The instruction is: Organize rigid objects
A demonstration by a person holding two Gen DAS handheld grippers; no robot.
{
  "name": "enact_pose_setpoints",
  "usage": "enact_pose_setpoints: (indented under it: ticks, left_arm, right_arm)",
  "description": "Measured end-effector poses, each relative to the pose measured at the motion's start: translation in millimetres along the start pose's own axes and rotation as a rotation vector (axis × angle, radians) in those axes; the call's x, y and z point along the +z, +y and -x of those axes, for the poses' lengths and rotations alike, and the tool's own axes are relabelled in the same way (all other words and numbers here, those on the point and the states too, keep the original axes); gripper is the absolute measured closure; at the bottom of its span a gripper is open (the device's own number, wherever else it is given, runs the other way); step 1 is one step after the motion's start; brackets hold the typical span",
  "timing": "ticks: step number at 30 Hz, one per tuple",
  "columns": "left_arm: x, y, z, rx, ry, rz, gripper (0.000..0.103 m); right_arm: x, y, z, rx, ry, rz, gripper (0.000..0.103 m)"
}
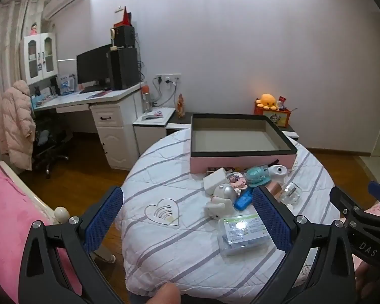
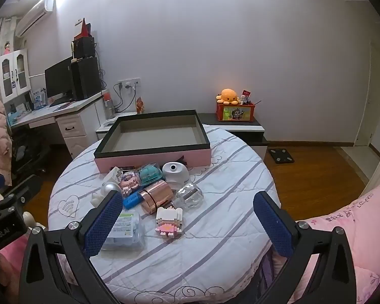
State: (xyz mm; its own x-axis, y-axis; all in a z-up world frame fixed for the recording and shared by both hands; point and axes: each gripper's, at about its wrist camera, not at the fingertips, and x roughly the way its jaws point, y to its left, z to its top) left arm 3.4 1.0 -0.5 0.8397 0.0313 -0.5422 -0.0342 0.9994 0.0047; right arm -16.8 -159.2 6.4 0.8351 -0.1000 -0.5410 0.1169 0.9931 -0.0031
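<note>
An empty pink box with a black rim [image 1: 240, 160] [image 2: 152, 158] stands at the far side of a round table. In front of it lies a cluster of small objects: a white dispenser [image 2: 174, 173], a teal case [image 2: 149, 173], a rose-gold cylinder [image 2: 157, 196], a clear glass jar [image 2: 190, 196], a blue item [image 2: 131, 200], a pink brick figure [image 2: 168, 221], a white toy [image 1: 221, 202] and a clear plastic pack [image 1: 243, 235] [image 2: 126, 230]. My left gripper [image 1: 187, 217] and right gripper [image 2: 187, 217] are open and empty, above the table's near edge.
The table has a white striped cover [image 2: 215, 228]. A desk with monitor [image 1: 93, 68] and chair stand left, a low cabinet with an orange plush [image 2: 228, 96] behind. Pink bedding [image 2: 354, 228] lies right, more pink bedding [image 1: 7, 215] left. Wooden floor surrounds the table.
</note>
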Motion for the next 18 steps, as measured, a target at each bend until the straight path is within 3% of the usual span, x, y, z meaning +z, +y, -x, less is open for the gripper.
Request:
enact_pose_setpoints:
  ticks: [3,6,18]
  left_arm:
    - [-1.3,-1.7,-6.6,0.029,-0.03,-0.001,0.0]
    - [-8.7,2.7,13.8,0.012,-0.106,0.021,0.0]
    - [-2.1,-1.2,24.7,0.004,-0.114,0.003,0.0]
  right_arm:
    - [-0.9,3.4,1.0,0.001,-0.002,0.003,0.0]
    - [0.4,1.7,1.9,0.006,-0.005,0.001,0.0]
    - [-0.6,10.4,6.5,0.013,-0.021,0.008,0.0]
